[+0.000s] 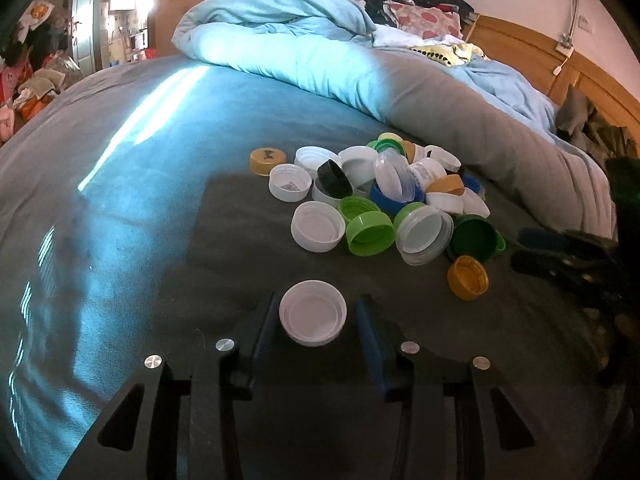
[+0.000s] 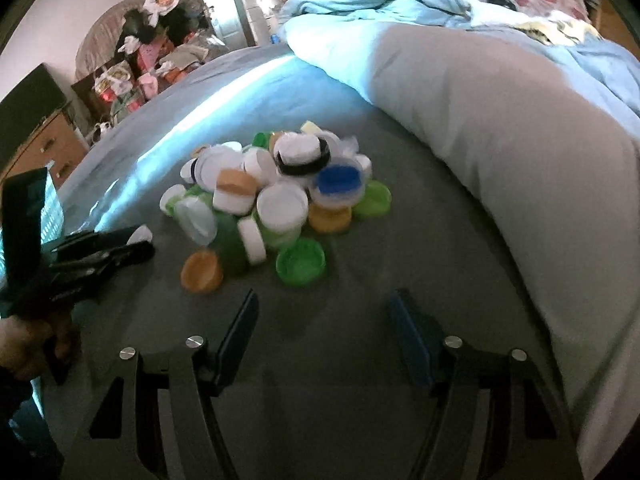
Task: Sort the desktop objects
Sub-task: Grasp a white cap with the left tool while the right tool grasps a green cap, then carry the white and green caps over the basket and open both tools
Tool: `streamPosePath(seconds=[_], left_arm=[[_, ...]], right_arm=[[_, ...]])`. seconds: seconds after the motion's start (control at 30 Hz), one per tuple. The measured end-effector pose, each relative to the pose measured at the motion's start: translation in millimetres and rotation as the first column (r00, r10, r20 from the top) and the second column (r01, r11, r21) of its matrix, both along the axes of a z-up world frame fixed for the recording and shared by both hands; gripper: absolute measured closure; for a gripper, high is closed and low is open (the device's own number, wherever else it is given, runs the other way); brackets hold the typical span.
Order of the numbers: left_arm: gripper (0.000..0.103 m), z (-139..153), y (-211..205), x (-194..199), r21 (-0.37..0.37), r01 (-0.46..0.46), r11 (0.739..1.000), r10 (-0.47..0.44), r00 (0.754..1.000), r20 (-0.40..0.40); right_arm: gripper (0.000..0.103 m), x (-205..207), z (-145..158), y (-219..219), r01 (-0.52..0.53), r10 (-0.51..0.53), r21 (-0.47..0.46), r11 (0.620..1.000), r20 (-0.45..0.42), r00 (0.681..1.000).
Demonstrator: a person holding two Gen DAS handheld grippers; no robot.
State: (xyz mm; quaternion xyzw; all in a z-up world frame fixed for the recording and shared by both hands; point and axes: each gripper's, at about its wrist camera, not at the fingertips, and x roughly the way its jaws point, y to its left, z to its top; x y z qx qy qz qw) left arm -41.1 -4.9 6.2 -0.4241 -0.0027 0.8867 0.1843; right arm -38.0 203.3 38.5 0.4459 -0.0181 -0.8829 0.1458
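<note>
Left gripper point(image 1: 313, 322): jaws part-spread either side of a white cap point(image 1: 313, 318), open side up, on the grey sheet point(image 1: 200, 272). Slim gaps visible between cap rim and both blue pads point(image 1: 369, 344); not pinched, as far as the left wrist view tells. Cap set apart from the main heap, on the near side.

Beyond it: heap of bottle caps point(image 1: 384, 192), white, green, blue, black and clear, loosely stacked. Orange cap point(image 1: 468, 277) at the near right edge of the heap, gold cap point(image 1: 268, 161) at the far left edge. Rolled light-blue duvet point(image 1: 288, 40) behind the heap.

Right gripper point(image 2: 322, 330): jaws spread, nothing between them, bare sheet below. Heap just ahead, blurred in this view; green cap point(image 2: 301, 266) nearest the fingertips.

Only in the right wrist view: a hand point(image 2: 28, 344) at the left edge holding the other gripper, with a white cap showing at its tips, grip there hard to judge. Only in the left wrist view: dark blurred shape of the right gripper at the right edge, beside the heap; wooden headboard point(image 1: 532, 56) behind the bedding.
</note>
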Motion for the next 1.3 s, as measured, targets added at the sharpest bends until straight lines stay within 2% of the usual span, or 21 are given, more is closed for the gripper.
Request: streamPosePath(seconds=[0.17,0.23,0.27,0.3,0.33,0.37,0.4,0.6,0.7,0.83,0.97,1.07,1.17,1.3], left_arm=[[0.061,-1,0,1,0.002,-0.001,1.0,0.001,1.0,0.003],[0.059,-1,0,1,0.001,0.0,1.0,0.0,1.0,0.007],[0.059,-1,1,1,-0.006,0.0,1.0,0.0,1.0,0.005],[0.06,0,2,1,-0.014,0.0,1.0,0.0,1.0,0.002],[0.06,0,4,2,-0.025,0.0,1.0,0.0,1.0,-0.003],[0.068,2,5,3,-0.038,-0.005,0.999,0.004,1.0,-0.013],[0.07,3,5,4,-0.039,-0.004,0.999,0.004,1.0,-0.015],[0.07,17,11,22,-0.023,-0.002,1.0,0.001,1.0,-0.007],[0.07,45,19,44,-0.032,-0.003,0.999,0.001,0.999,-0.044],[0.07,93,1,63,-0.04,-0.104,0.994,0.101,0.992,-0.077],[0.069,150,-51,76,-0.045,-0.244,0.969,0.236,0.963,-0.132],[0.069,183,-104,92,-0.036,-0.355,0.934,0.344,0.923,-0.17],[0.069,204,-158,108,-0.035,-0.455,0.89,0.442,0.877,-0.189],[0.069,213,-218,129,-0.032,-0.552,0.833,0.539,0.824,-0.176]], right_arm=[[0.04,-9,-9,-12,-0.046,0.045,0.037,0.998,0.017,0.999],[0.044,-8,-11,-18,-0.06,0.06,0.07,0.996,0.003,0.998],[0.051,-6,-11,-18,-0.057,0.057,0.077,0.995,-0.007,0.998],[0.068,-2,-9,-16,-0.045,0.046,0.079,0.996,-0.017,0.999],[0.077,0,-7,-12,-0.033,0.035,0.07,0.997,-0.018,0.999],[0.077,3,-5,-7,-0.02,0.021,0.041,0.999,-0.019,1.0],[0.077,10,-2,-2,0.002,-0.002,0.013,1.0,-0.022,1.0],[0.077,50,25,11,0.064,-0.065,-0.056,0.996,-0.025,0.998],[0.077,63,47,3,0.062,-0.064,-0.043,0.997,-0.047,0.997],[0.077,70,86,-22,0.046,-0.05,-0.042,0.998,-0.112,0.992],[0.077,66,129,-55,-0.009,0.0,-0.045,0.999,-0.187,0.982],[0.077,64,164,-89,-0.067,0.053,-0.05,0.997,-0.247,0.968],[0.077,62,194,-132,-0.14,0.118,-0.056,0.989,-0.287,0.95],[0.077,60,224,-202,-0.25,0.224,-0.043,0.967,-0.321,0.92]])
